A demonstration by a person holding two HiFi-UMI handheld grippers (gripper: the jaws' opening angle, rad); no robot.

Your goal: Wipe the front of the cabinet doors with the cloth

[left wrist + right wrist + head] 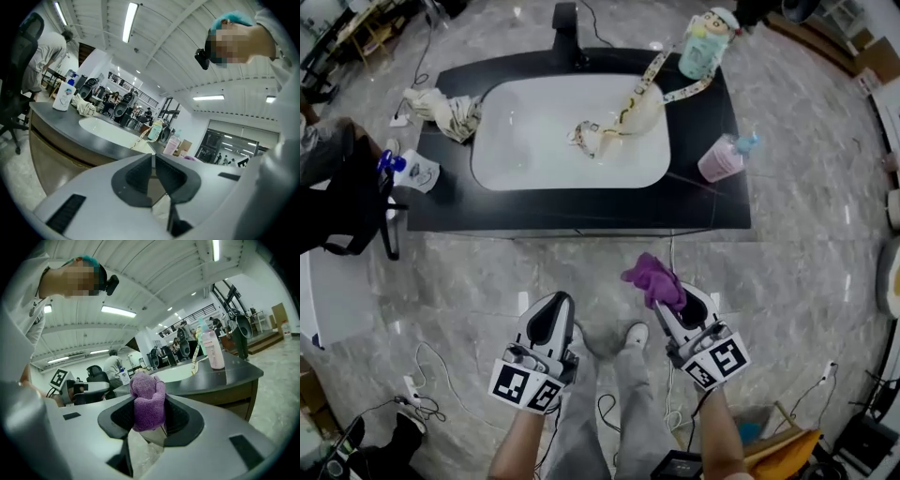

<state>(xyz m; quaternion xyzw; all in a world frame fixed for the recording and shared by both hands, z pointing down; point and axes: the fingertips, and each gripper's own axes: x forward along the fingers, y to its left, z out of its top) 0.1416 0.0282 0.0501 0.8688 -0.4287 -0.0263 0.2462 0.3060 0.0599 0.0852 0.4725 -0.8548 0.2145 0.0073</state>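
A bunched purple cloth (653,280) (148,400) is pinched between the jaws of my right gripper (680,302) (149,416), which is held low in front of the vanity. The cabinet front (581,232) shows only as a thin strip under the black countertop (703,202) in the head view; in the right gripper view the brown cabinet front (234,397) lies ahead to the right. My left gripper (551,314) (153,174) hangs beside the right one with its jaws shut and nothing between them. The curved cabinet front (51,157) sits to its left.
On the counter stand a white basin (572,131) holding a measuring tape (623,112), a pink soap bottle (724,157), a green bottle (705,45), a crumpled rag (445,111) and a black tap (566,33). A black chair (347,202) stands left. Cables (422,384) lie on the floor.
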